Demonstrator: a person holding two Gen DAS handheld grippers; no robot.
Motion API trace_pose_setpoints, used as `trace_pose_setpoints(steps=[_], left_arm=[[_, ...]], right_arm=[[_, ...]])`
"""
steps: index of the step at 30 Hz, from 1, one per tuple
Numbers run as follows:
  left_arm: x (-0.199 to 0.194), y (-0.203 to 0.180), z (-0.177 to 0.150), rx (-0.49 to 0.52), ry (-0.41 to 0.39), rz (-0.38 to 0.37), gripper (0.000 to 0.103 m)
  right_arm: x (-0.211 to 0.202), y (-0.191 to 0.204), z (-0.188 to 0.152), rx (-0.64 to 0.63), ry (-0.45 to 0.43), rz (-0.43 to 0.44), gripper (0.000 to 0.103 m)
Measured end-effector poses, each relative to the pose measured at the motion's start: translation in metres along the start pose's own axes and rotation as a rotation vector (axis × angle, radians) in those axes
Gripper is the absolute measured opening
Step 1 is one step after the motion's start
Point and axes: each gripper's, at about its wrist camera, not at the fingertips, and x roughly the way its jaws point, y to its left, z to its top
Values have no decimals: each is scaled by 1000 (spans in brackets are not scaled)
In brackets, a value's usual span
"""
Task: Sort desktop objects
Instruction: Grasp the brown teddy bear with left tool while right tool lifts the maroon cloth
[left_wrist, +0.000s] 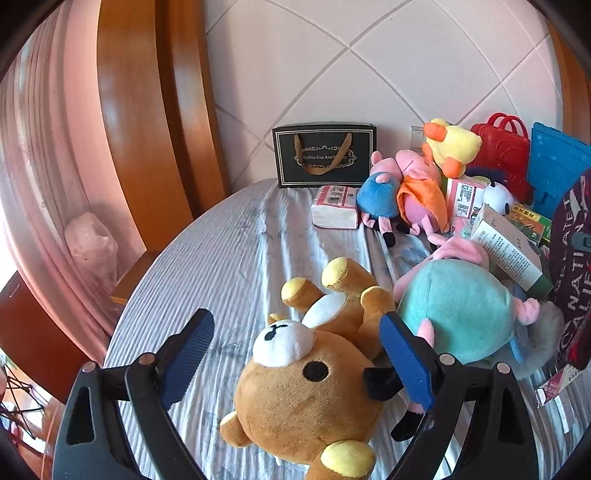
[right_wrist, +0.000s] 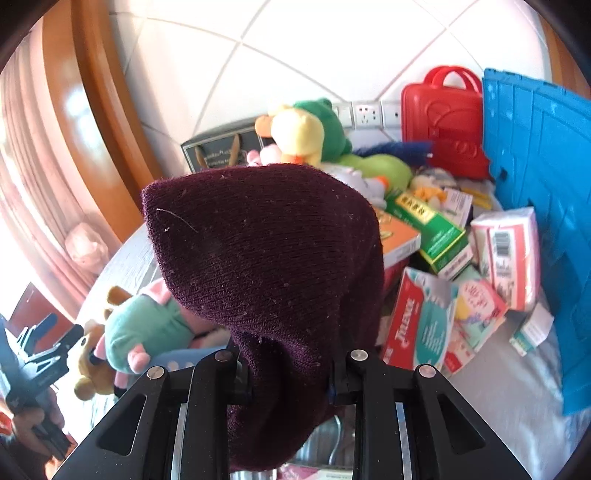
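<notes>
Maroon knit fills most of my right view: my right gripper (right_wrist: 291, 380) is clamped on a beanie (right_wrist: 266, 266), its fabric bunched between the pads and standing up over the table. My left gripper (left_wrist: 295, 354) is spread wide, with the head of a brown bear (left_wrist: 306, 398) lying between its fingers (left_wrist: 406, 362); I cannot tell whether either pad touches the plush. The bear lies on its back on the striped tablecloth (left_wrist: 207, 258). Just beside the bear sits a round teal plush (left_wrist: 458, 310) with pink ears, touching the bear's arm. Beyond the bear a tissue pack (left_wrist: 336, 212) lies flat, and next to it two pink pig dolls (left_wrist: 402, 192) lean together with a yellow duck (left_wrist: 450, 146) on top. Behind the tissue pack a black gift bag (left_wrist: 325, 155) stands upright against the tiled wall; what is inside it is hidden. Farther from the bear, past scattered cardboard boxes (right_wrist: 424, 229), a red toy case (right_wrist: 443, 122) stands shut beside a blue plastic crate (right_wrist: 543, 221) tipped on edge.
</notes>
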Motion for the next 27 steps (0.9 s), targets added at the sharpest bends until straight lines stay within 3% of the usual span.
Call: trace_pose_setpoints(steps=[3, 8, 15, 20, 24, 27], left_arm=[[10, -9, -9, 35, 29, -13, 103], [43, -1, -35, -16, 129, -41, 103], [57, 0, -40, 31, 146, -74, 103], [86, -11, -40, 67, 189, -35, 103], [87, -11, -39, 25, 181, -11, 103], [82, -10, -38, -3, 172, 6, 94]], right_arm=[[-1, 1, 0, -7, 3, -7, 26], [2, 2, -4, -18, 9, -7, 26], [6, 13, -4, -34, 23, 20, 27], [13, 15, -7, -24, 40, 12, 27], [15, 22, -13, -33, 43, 4, 27], [12, 28, -22, -47, 33, -11, 27]])
